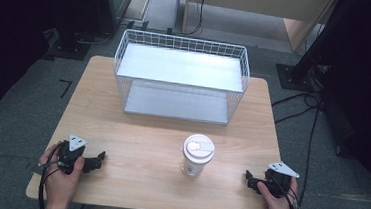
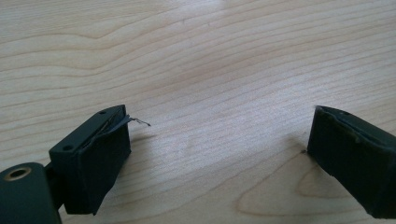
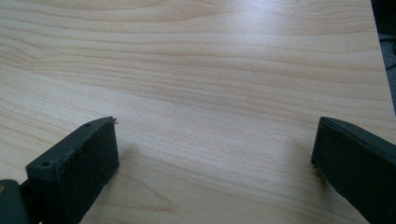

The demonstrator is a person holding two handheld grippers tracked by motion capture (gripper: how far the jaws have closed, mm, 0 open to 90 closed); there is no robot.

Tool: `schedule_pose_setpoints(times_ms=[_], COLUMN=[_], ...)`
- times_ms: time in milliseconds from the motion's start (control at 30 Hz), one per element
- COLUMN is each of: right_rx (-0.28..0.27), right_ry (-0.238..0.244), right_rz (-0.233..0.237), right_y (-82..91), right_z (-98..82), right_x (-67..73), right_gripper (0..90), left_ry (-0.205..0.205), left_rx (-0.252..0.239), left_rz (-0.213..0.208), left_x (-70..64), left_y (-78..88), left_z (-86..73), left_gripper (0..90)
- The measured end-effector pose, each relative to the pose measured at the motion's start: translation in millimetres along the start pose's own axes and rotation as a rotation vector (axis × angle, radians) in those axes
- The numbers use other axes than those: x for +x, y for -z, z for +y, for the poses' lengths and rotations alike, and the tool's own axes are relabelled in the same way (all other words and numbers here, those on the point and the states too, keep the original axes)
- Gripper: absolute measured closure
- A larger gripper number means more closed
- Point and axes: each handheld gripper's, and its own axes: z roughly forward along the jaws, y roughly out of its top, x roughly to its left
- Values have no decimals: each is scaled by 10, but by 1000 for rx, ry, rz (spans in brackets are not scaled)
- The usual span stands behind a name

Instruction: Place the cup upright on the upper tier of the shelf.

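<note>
While both hands rest at the near edge of the wooden surface [image 1: 135, 145], the left gripper [image 1: 100, 159] and right gripper [image 1: 249, 179] spread their fingers [image 2: 91, 158] wide, holding nothing. Between them stands a lidded paper cup [image 1: 197, 155]; beyond sits a white wire basket [image 1: 180, 76].

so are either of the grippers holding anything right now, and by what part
Nothing is held. The left gripper and right gripper both stand open over bare table, and the cup stands untouched between them.

Left tool [image 1: 100, 158] and right tool [image 1: 248, 180] rest low, jaws wide apart.
</note>
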Motion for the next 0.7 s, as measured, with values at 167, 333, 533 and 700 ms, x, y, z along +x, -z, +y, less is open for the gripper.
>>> schedule_pose_setpoints(times_ms=[167,333,533,700], right_rx=[-13,-24,-46,-63], right_ry=[-3,41,44,85], right_rz=[-3,8,64,105], right_y=[24,53,92,120], right_z=[-16,-16,30,55], right_x=[33,124,292,477], right_gripper=[62,73,75,75], left_ry=[-2,-2,-2,-1], left_rx=[14,14,14,13], left_rz=[-3,-3,-3,-3], left_x=[10,11,10,10], left_y=[-14,-14,-14,-14], left_z=[13,12,12,12], left_gripper=[24,24,24,24])
